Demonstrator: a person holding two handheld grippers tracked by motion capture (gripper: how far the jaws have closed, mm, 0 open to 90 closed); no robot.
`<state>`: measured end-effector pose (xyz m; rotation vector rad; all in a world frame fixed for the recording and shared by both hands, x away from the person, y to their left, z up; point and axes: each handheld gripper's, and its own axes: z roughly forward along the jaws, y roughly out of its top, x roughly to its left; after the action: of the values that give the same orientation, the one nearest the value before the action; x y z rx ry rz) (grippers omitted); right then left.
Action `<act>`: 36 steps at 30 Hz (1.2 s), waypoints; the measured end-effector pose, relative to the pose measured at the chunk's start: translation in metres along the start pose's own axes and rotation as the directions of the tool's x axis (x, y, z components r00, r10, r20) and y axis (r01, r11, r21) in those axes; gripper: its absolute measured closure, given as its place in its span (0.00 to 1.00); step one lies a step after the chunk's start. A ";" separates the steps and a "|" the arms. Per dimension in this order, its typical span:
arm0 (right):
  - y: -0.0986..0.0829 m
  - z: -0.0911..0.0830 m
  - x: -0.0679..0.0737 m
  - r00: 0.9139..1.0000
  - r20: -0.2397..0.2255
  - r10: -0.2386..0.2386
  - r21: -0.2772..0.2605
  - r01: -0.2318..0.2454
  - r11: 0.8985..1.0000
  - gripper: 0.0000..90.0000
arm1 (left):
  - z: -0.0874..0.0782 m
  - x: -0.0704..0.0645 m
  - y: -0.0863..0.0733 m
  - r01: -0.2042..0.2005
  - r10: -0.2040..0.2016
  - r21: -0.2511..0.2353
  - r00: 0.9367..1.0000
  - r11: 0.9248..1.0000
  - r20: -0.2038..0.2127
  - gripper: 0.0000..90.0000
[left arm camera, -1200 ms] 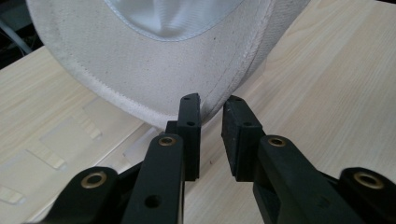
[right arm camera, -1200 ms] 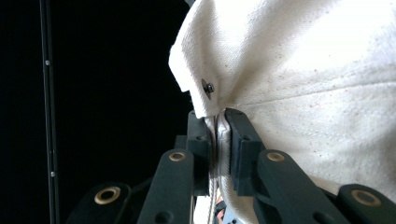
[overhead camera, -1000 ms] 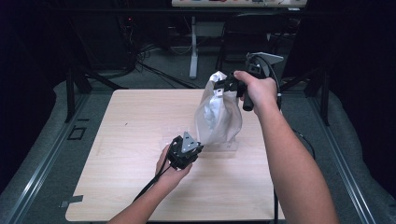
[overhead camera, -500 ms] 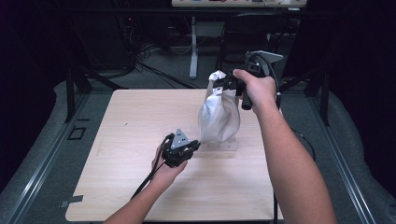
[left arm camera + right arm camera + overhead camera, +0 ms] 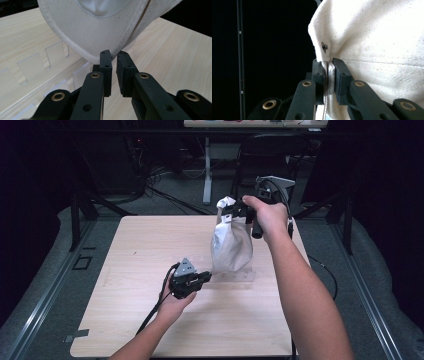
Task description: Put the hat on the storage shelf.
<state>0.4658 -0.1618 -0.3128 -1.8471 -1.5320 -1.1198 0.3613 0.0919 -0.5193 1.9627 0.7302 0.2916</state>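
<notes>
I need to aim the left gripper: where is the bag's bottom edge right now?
In the high view the white cloth bag hangs right of table centre from the right gripper, its bottom edge over the clear slotted rack, just ahead of the left gripper.

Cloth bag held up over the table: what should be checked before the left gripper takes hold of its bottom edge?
1. Right gripper clamped on the cloth bag top: ok, fabric pinched between the jaws.
2. Bag hanging free above the table: ok.
3. Left gripper lined up with the bag's bottom edge: ok, tips right at the hem.
4. Left jaws wide enough to take the hem: not ok, only a narrow gap.
5. Fabric already between the left jaws: cannot tell.
6. Clear plastic rack out of the way: ok, lying flat beneath.
</notes>
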 end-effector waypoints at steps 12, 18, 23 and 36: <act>-0.002 0.015 0.005 1.000 -0.004 -0.012 0.019 0.012 1.000 0.90 | -0.003 0.001 -0.008 0.002 -0.002 0.013 1.000 1.000 -0.006 0.96; -0.003 0.022 0.009 1.000 -0.004 -0.018 0.023 0.018 1.000 0.90 | -0.006 -0.007 -0.005 -0.037 0.037 -0.003 0.998 0.999 -0.042 0.82; -0.004 0.025 0.011 1.000 -0.006 -0.019 0.021 0.019 1.000 0.90 | -0.009 -0.014 0.001 -0.053 0.052 -0.018 0.998 0.998 -0.038 0.68; -0.005 0.031 0.013 0.999 -0.006 -0.033 0.035 0.033 0.999 0.90 | 0.001 -0.023 0.017 -0.088 0.088 0.008 0.989 0.996 -0.118 0.89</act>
<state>0.4701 -0.1284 -0.3198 -1.8003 -1.5752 -1.1043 0.3497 0.0714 -0.5029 1.9965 0.7208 0.4644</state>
